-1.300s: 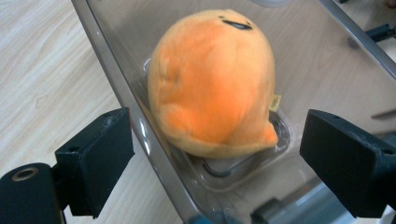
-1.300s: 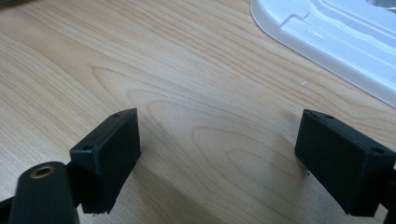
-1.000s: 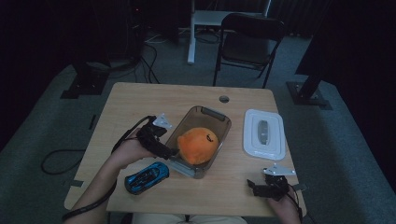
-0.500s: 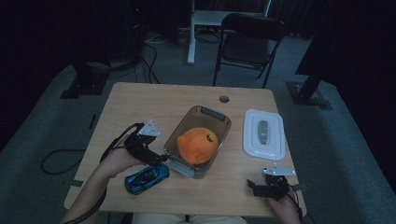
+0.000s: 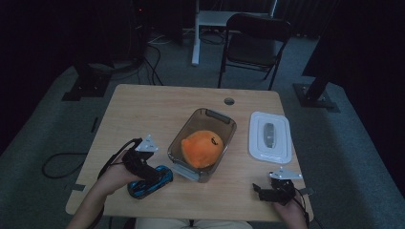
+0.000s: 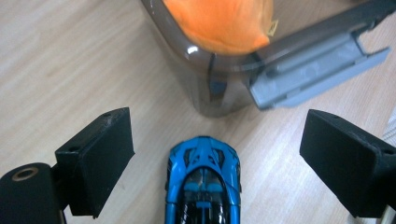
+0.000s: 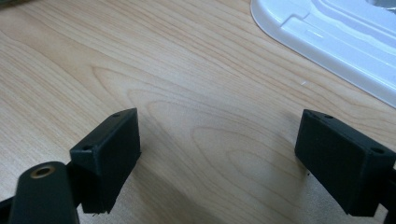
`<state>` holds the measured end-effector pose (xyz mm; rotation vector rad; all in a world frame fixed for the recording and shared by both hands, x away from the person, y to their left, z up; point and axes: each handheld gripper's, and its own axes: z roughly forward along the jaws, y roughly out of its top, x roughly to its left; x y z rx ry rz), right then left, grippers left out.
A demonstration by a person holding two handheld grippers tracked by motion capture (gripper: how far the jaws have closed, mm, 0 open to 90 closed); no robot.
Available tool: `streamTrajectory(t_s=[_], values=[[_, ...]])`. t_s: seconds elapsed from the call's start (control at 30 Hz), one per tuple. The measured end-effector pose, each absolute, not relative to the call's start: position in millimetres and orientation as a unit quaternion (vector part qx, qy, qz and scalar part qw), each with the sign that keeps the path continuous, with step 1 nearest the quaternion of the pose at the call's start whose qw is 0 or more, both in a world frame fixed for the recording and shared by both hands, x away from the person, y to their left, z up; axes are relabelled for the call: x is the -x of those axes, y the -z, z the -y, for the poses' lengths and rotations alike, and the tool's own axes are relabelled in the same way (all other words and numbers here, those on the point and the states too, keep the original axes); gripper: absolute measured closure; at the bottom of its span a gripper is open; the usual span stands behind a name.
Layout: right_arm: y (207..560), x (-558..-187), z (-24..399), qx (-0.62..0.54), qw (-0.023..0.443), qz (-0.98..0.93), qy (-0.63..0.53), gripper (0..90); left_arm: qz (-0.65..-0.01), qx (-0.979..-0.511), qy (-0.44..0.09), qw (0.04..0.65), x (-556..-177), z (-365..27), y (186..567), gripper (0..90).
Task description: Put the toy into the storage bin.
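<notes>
Left gripper view is showing a blue toy car (image 6: 203,184) lying on the table (image 6: 70,70) between wide-spread jaws, nothing yet grasped.

Left gripper (image 6: 217,163) is hanging over the car with both pads clear of its flanks; in the high view the car (image 5: 150,181) is sitting near the table's front-left edge, just beside the near end of a clear tub (image 5: 203,143) that is holding an orange plush (image 5: 201,148). Right gripper (image 7: 219,156) is resting released over bare wood, near a white lid (image 7: 327,42). I am judging the car to be light, rigid and glossy, so likely slick, and its wheels may be letting it roll; pinching across the flat sides at mid-body looks safest, with the nose pointing at the tub's grey latch (image 6: 317,65).
</notes>
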<state>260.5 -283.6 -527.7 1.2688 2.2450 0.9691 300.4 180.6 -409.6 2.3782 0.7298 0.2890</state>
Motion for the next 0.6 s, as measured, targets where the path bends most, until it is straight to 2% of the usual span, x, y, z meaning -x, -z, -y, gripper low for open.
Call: streamTrajectory(t_s=[0.6], values=[[527.8,-260.6,283.3,-0.453,0.193,-0.799,-0.345,13.7,-0.294,-0.913,-0.088,0.268,-280.5,-186.3,449.3,10.5]])
